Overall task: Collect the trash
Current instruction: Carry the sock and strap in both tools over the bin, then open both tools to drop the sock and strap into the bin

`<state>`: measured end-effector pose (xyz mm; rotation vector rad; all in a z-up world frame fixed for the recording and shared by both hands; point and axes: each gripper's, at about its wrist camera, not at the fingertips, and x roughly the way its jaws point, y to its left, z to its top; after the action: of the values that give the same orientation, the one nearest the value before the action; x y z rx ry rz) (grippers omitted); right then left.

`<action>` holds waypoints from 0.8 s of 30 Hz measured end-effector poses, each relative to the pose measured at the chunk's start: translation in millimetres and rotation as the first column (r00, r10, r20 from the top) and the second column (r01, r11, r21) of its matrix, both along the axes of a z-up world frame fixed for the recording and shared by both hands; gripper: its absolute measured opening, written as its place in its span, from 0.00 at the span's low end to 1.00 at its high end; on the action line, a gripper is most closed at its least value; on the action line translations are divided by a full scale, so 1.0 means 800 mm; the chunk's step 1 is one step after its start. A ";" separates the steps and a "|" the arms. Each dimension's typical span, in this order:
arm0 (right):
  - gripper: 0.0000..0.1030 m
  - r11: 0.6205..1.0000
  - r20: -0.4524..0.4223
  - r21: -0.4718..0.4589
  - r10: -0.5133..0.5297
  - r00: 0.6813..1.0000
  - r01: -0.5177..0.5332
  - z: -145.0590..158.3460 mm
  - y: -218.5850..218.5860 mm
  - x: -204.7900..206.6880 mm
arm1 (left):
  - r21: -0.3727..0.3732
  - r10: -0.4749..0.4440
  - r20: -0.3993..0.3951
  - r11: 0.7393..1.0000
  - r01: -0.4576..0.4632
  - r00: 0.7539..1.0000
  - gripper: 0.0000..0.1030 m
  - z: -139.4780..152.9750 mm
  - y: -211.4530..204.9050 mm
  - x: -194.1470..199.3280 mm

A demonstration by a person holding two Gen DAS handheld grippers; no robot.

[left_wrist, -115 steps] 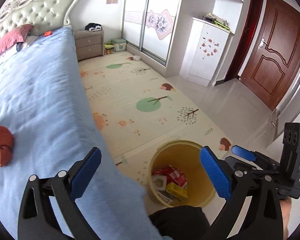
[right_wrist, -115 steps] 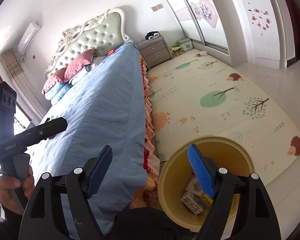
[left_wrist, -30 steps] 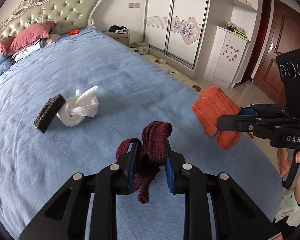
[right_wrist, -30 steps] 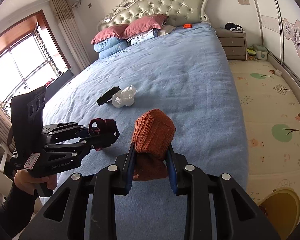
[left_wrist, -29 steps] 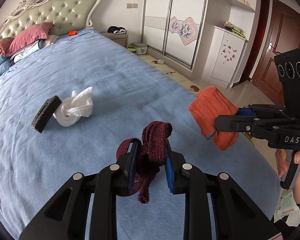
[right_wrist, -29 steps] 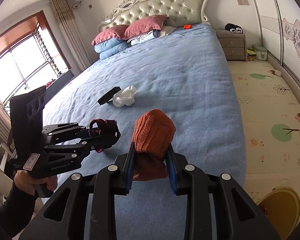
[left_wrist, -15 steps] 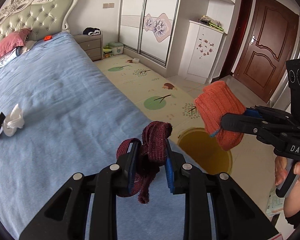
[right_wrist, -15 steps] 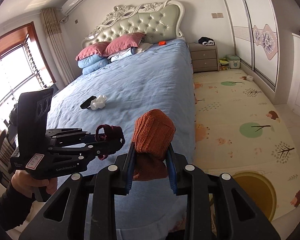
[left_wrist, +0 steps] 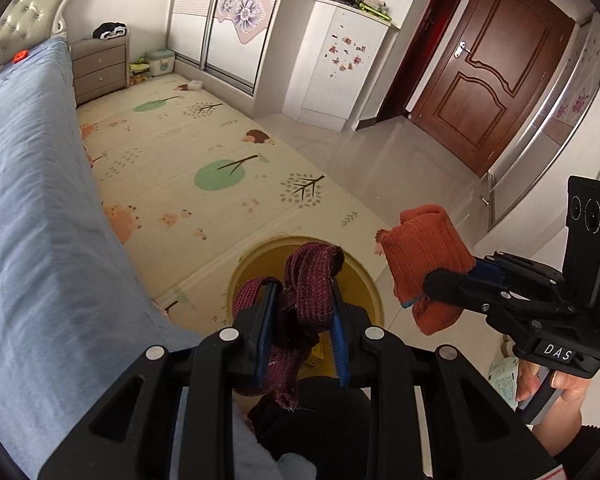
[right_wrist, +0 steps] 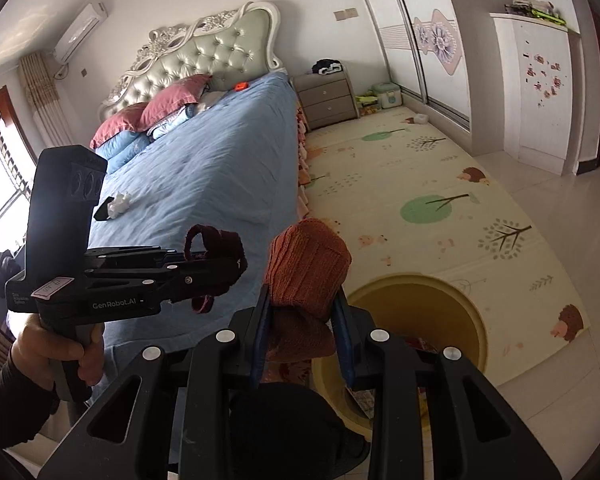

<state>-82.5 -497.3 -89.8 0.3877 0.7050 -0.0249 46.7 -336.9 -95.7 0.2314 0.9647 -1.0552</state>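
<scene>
Maroon knit rag [left_wrist: 300, 280], clamped between the blue pads of the left gripper [left_wrist: 300, 330], hangs directly above the yellow bin [left_wrist: 364, 280]. Orange knit rag [right_wrist: 306, 268], pinched in the right gripper [right_wrist: 302, 330], is held just beside the bin's rim on the left-hand side in the right wrist view; the bin stands on the patterned play mat [right_wrist: 440, 208] at the bed's foot corner. Behind, on the blue bedspread [right_wrist: 220, 168], lie 2 further items touching each other: a white crumpled tissue [right_wrist: 120, 201] and a black block [right_wrist: 103, 209].
</scene>
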 end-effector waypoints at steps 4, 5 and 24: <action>0.28 0.998 -0.024 0.018 -0.061 0.998 0.061 -0.021 -0.031 -0.018 | 0.031 -0.026 -0.052 0.999 0.027 0.998 0.25 -0.021 -0.041 -0.004; 0.28 0.997 -0.028 0.024 -0.071 0.997 0.071 -0.026 -0.038 -0.023 | 0.032 -0.032 -0.062 0.999 0.034 0.998 0.25 -0.024 -0.049 -0.004; 0.58 0.977 -0.087 0.110 -0.171 0.981 0.180 -0.077 -0.099 -0.028 | 0.069 0.003 -0.120 0.998 0.006 0.993 0.81 -0.064 -0.111 0.029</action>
<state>-105.2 -576.2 -151.1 0.5638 0.7485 -0.1671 69.6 -425.9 -146.8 0.2276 1.1108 -1.0472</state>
